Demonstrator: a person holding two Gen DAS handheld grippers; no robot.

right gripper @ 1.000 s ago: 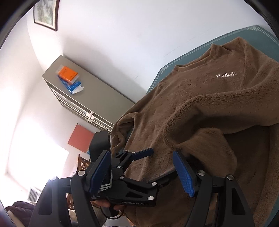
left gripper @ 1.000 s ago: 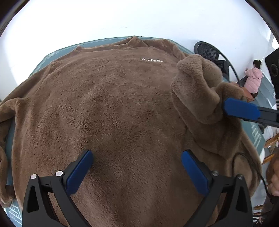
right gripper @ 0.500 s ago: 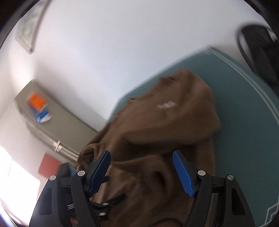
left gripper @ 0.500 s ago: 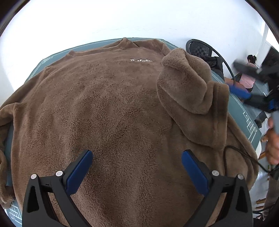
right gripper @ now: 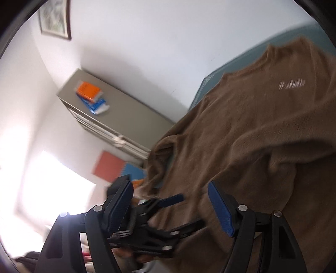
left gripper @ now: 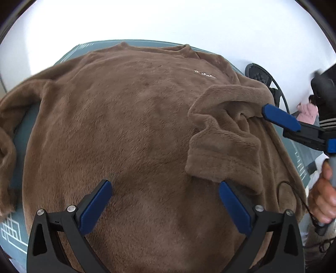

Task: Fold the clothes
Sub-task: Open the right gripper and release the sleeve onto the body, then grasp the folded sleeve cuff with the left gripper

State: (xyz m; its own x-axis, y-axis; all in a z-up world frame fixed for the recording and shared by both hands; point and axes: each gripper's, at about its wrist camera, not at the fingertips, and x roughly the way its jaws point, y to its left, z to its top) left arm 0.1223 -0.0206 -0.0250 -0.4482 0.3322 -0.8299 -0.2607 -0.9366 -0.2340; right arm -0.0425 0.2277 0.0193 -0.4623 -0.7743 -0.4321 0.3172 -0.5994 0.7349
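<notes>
Brown sweater (left gripper: 130,130) lies spread on the worktop (left gripper: 14,229), one sleeve (left gripper: 224,142) bunched over its body. Left gripper (left gripper: 163,201) hovers, fingers wide. Right gripper (right gripper: 170,201) fingers wide too, by the sleeve. Thick fleece could slump back if pinched shallow.

A grey cabinet (right gripper: 117,117) stood against the wall, an orange book (right gripper: 87,90) on top. A framed picture (right gripper: 55,20) hung above. A black chair (left gripper: 261,76) stood beyond the table (left gripper: 27,117).
</notes>
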